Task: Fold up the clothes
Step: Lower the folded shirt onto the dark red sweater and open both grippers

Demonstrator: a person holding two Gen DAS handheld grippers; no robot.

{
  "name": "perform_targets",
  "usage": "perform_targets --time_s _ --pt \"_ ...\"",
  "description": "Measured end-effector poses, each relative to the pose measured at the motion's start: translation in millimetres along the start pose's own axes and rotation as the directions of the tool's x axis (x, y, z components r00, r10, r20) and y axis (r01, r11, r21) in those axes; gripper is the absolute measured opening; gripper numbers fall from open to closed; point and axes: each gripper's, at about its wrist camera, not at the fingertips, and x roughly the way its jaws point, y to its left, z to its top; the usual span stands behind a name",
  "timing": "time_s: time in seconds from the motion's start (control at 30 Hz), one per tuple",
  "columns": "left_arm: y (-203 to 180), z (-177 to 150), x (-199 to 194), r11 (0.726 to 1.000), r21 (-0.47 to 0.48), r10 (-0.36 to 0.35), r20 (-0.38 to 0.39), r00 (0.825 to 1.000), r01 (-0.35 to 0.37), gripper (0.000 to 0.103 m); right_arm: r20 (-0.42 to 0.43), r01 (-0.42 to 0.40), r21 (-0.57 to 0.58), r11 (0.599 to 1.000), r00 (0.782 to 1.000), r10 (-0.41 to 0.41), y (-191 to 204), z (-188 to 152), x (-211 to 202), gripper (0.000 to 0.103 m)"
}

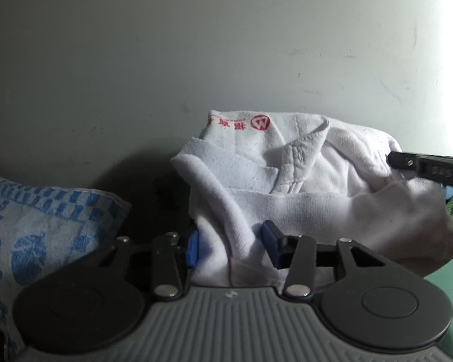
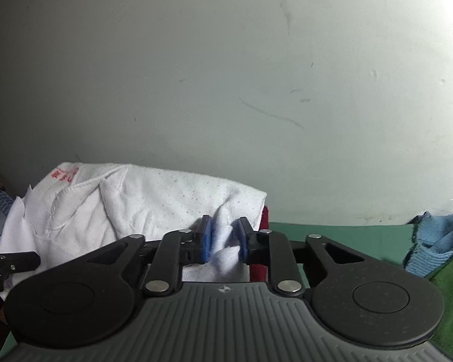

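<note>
One white shirt (image 1: 302, 187) with red printing near its upper edge is lying bunched in the middle of the left wrist view, and the left gripper (image 1: 231, 247) is sitting at the bottom centre of that frame with its two blue-padded jaws standing apart on either side of a ridge of the white cloth; the fabric is lying between the pads, but whether they are pressing it cannot be told. At the right edge of the same frame the dark tip of the right gripper (image 1: 407, 160) is touching the shirt's far right side. In the right wrist view the same shirt (image 2: 142, 202) is filling the lower left, and the right gripper (image 2: 225, 242) is sitting at the bottom centre with its jaws clamping a pinched fold of white cloth between the two blue pads. One blue-and-white patterned towel (image 1: 45, 229) is lying at the lower left of the left wrist view, just beside the shirt. One blue knitted cloth (image 2: 438, 238) is resting at the right edge of the right wrist view on the green table (image 2: 341, 235), well apart from the shirt, and one dark red item (image 2: 264, 220) is showing just behind the shirt's right edge.
</note>
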Motion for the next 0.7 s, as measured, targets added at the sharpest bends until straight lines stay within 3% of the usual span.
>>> perform_targets --time_s 0.07,0.17,0.33,0.43,0.53,0.7 --pt "5.5 -3.5 -14.0 1.000 0.002 -0.005 0.018 1.000 0.004 0.051 0.055 0.002 -0.010 1.000 0.998 -0.001 -4.3 2.2 -23.2 0.036" --pt "13.9 -10.1 -43.1 1.000 0.008 0.013 0.065 0.998 -0.013 0.053 0.112 -0.018 -0.085 0.996 0.993 0.027 -3.1 1.3 -59.0 0.035" --pt "18.0 -5.7 -83.3 1.000 -0.001 0.012 0.175 0.984 -0.012 0.052 0.047 -0.135 -0.128 0.983 0.989 0.142 9.0 -13.9 -78.6 0.032" --pt "8.0 4.8 -72.5 0.999 0.013 -0.043 0.154 0.987 0.041 0.052 0.001 -0.139 -0.082 0.987 0.990 0.140 11.4 -20.1 -63.9 0.024" --pt "-6.5 12.9 -46.8 0.998 0.051 -0.039 0.130 0.991 0.033 0.051 -0.018 -0.104 -0.044 0.994 0.995 0.103 9.7 -21.8 -47.0 0.018" --pt "-11.4 13.7 -25.5 0.996 0.087 -0.030 0.095 0.995 0.022 0.050 -0.048 -0.071 -0.034 0.997 0.996 0.069 7.6 -24.8 -19.9 0.016"
